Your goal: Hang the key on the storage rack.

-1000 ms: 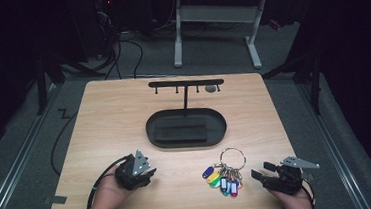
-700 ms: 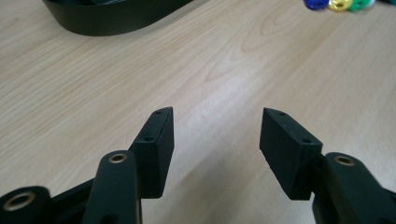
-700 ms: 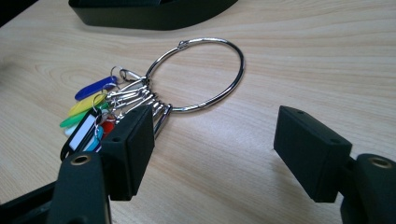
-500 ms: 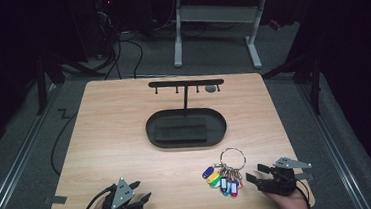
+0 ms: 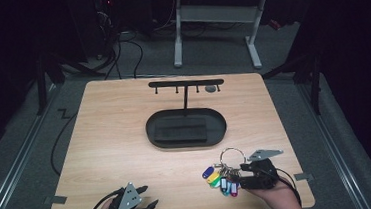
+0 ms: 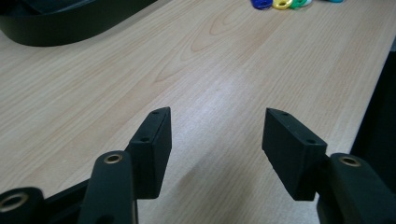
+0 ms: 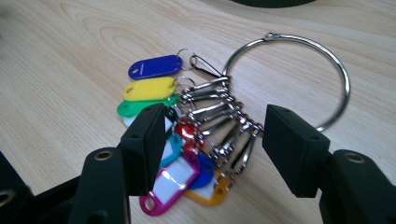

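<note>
A large metal ring (image 7: 347, 84) carries several clips (image 7: 219, 116) with coloured tags (image 7: 154, 66) and lies flat on the wooden table. In the high view the bunch (image 5: 218, 178) is near the front right. My right gripper (image 5: 239, 176) points left at it. In the right gripper view the right gripper (image 7: 215, 135) is open and has just been closing, with the clips and tags between its jaws but the pads apart from them. My left gripper (image 5: 148, 200) is at the front left edge. Its jaws (image 6: 217, 135) have just been opening and stand open over bare wood.
A black stand has an oval base tray (image 5: 157, 121) mid-table and a T-bar with small hooks (image 5: 186, 83) above it. The table (image 5: 111, 140) ends just behind both hands. Desk legs and cables lie on the floor beyond the far edge.
My left gripper drew back to the table's near edge. My right gripper moved left up to the bunch of tags, and its jaws narrowed.
</note>
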